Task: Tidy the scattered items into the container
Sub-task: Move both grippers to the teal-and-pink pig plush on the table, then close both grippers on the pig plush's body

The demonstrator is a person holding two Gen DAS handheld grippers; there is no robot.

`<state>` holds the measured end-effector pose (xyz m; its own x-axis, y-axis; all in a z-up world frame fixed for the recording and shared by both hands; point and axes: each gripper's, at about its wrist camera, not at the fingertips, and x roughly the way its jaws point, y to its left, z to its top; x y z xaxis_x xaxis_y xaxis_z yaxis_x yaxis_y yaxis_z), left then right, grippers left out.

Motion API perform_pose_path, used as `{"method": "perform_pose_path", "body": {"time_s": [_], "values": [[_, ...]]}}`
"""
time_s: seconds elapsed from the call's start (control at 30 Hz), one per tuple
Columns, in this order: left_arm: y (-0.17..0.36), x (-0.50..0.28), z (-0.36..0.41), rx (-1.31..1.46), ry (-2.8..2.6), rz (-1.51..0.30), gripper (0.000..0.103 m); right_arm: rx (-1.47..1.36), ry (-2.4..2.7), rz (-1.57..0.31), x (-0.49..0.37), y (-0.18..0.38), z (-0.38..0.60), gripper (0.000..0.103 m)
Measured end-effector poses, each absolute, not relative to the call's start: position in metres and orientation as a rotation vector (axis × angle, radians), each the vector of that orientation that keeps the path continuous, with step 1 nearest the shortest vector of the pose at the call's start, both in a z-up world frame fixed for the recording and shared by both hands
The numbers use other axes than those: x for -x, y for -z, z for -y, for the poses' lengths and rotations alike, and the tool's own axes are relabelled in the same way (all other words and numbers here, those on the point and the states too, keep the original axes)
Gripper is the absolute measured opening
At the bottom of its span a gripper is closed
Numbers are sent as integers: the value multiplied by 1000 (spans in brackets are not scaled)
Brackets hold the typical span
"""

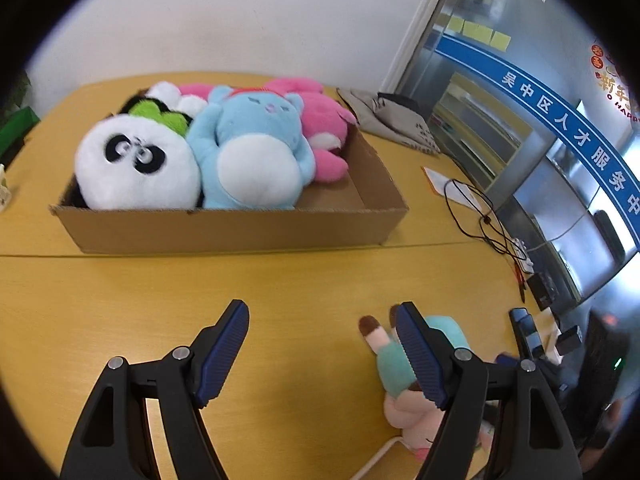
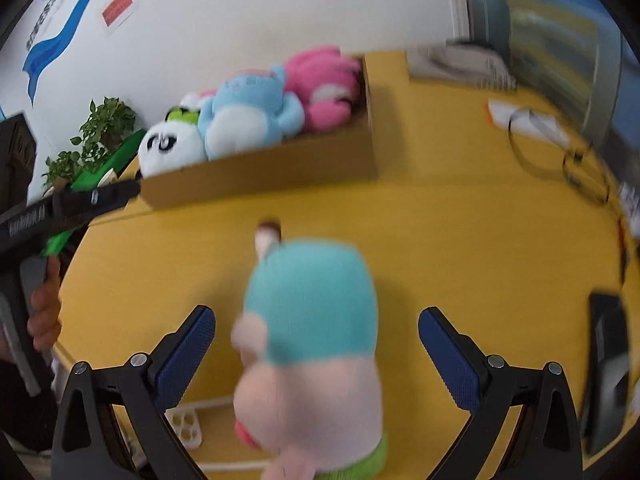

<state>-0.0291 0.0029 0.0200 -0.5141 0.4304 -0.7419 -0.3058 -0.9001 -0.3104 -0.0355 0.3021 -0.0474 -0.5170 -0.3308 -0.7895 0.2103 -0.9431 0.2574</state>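
Note:
A cardboard box (image 1: 224,232) stands on the yellow table and holds a panda plush (image 1: 136,164), a blue plush (image 1: 252,152) and a pink plush (image 1: 324,128). A doll with a teal dress and pink face (image 1: 394,364) lies on the table near the front. My left gripper (image 1: 322,312) is open with nothing between its fingers, and the doll lies beside and under its right finger (image 1: 420,352). In the right wrist view the doll (image 2: 312,300) lies between the fingers of my open right gripper (image 2: 316,314), with a gap on each side. The box (image 2: 260,176) is beyond it.
A black cable (image 1: 480,216), papers (image 1: 436,178) and a grey cloth bag (image 1: 392,120) lie to the right of the box. Dark devices (image 2: 608,368) sit at the table's right edge. A potted plant (image 2: 96,132) stands far left. A hand (image 2: 44,312) holds the left gripper.

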Motion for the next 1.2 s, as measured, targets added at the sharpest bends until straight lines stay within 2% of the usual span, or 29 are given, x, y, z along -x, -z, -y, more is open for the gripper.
{"method": "perform_pose_path", "body": {"time_s": [0.17, 0.27, 0.4, 0.53, 0.77, 0.83, 1.03, 1.2], "values": [[-3, 35, -23, 1297, -2277, 228, 76, -1448, 2385, 203, 20, 86, -296, 102], [14, 38, -38, 1366, -2178, 226, 76, -1483, 2378, 173, 23, 96, -289, 95], [37, 46, -54, 1444, -2028, 316, 76, -1461, 2396, 83, 24, 92, -277, 91], [55, 52, -73, 1517, -1984, 308, 76, -1440, 2387, 4, 24, 89, -267, 89], [67, 52, -87, 1531, -1899, 335, 75, -1402, 2373, 0, 20, 86, -266, 85], [61, 52, -89, 1514, -1909, 293, 67, -1381, 2381, -16, 19, 84, -262, 84], [26, 56, -77, 1414, -1960, 302, 55, -1281, 2400, -13, 25, 71, -258, 80], [-30, 70, -70, 1275, -2061, 253, 52, -1132, 2439, -20, 42, 39, -244, 78]]}}
